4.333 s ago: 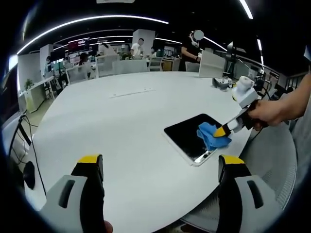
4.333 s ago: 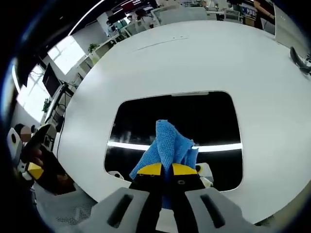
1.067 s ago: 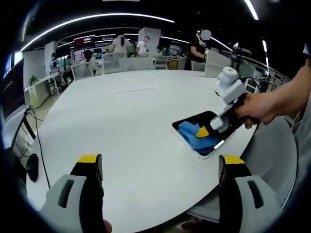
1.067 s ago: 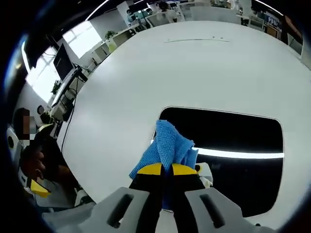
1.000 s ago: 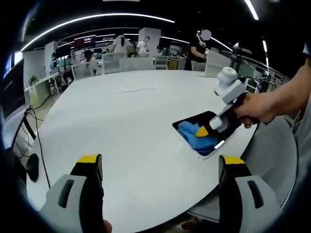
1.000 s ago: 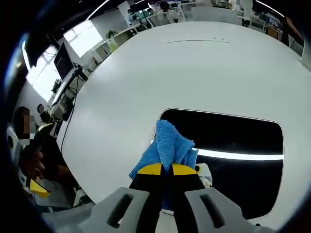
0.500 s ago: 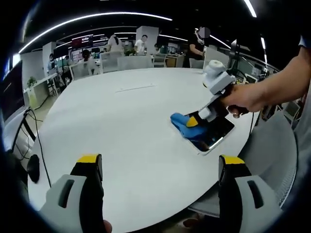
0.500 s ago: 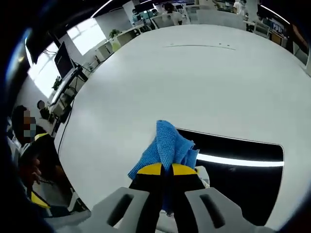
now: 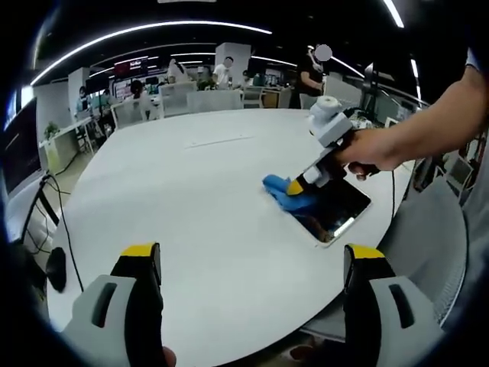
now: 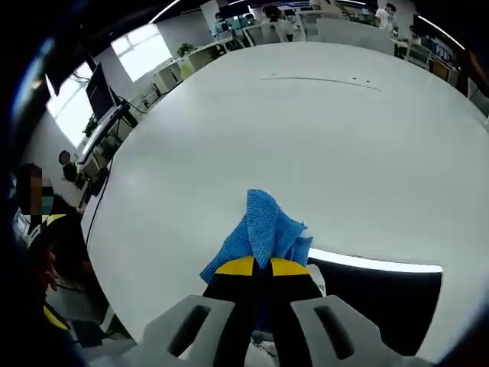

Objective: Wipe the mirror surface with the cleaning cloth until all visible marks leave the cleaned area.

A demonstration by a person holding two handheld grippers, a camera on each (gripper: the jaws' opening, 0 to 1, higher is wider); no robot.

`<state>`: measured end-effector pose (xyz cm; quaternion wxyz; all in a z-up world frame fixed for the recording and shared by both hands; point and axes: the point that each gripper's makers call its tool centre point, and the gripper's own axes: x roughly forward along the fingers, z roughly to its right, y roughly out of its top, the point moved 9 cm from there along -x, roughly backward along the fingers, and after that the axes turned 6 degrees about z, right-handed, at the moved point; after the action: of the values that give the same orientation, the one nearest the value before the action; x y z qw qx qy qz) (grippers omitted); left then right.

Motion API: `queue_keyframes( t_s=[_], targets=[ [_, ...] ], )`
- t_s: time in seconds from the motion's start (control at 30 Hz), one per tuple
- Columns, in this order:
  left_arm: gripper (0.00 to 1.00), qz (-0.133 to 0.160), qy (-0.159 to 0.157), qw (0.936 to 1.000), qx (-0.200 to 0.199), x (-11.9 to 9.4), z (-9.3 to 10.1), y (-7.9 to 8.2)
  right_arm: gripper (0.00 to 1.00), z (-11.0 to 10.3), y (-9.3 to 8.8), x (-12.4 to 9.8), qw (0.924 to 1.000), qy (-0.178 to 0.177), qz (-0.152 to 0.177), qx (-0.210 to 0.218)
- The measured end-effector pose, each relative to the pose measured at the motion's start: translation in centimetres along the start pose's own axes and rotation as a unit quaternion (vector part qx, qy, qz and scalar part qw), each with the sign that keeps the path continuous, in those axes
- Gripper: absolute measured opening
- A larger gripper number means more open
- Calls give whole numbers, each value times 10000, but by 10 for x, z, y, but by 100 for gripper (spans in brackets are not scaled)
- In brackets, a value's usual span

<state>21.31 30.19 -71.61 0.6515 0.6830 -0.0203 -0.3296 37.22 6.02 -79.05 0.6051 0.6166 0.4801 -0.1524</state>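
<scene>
My right gripper [image 10: 255,267] clamps the blue cleaning cloth [image 10: 260,231] at the mirror's [image 9: 332,205] far-left edge on the white table [image 9: 191,199]. My left gripper [image 9: 252,264] hangs wide open and empty, well apart from the mirror.

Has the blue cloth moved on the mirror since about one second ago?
Yes. In the left gripper view the blue cloth, clamped in the right gripper, has slid from the mirror's middle to its far-left edge, partly over the white table.
</scene>
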Motion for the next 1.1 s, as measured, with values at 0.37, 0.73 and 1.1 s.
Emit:
queue_keyframes(
  t_s=[0.37, 0.73, 1.1],
  targets=[
    [99, 55, -123, 9999, 58, 9, 3, 11, 0, 4, 14, 10, 10000, -47, 0, 22],
    [99, 66, -81, 9999, 51, 10, 2, 11, 0, 6, 7, 4, 10000, -2, 55, -65],
    [99, 120, -126, 9998, 74, 15, 10, 15, 0, 17, 3, -1, 9999, -38, 36, -87]
  ],
)
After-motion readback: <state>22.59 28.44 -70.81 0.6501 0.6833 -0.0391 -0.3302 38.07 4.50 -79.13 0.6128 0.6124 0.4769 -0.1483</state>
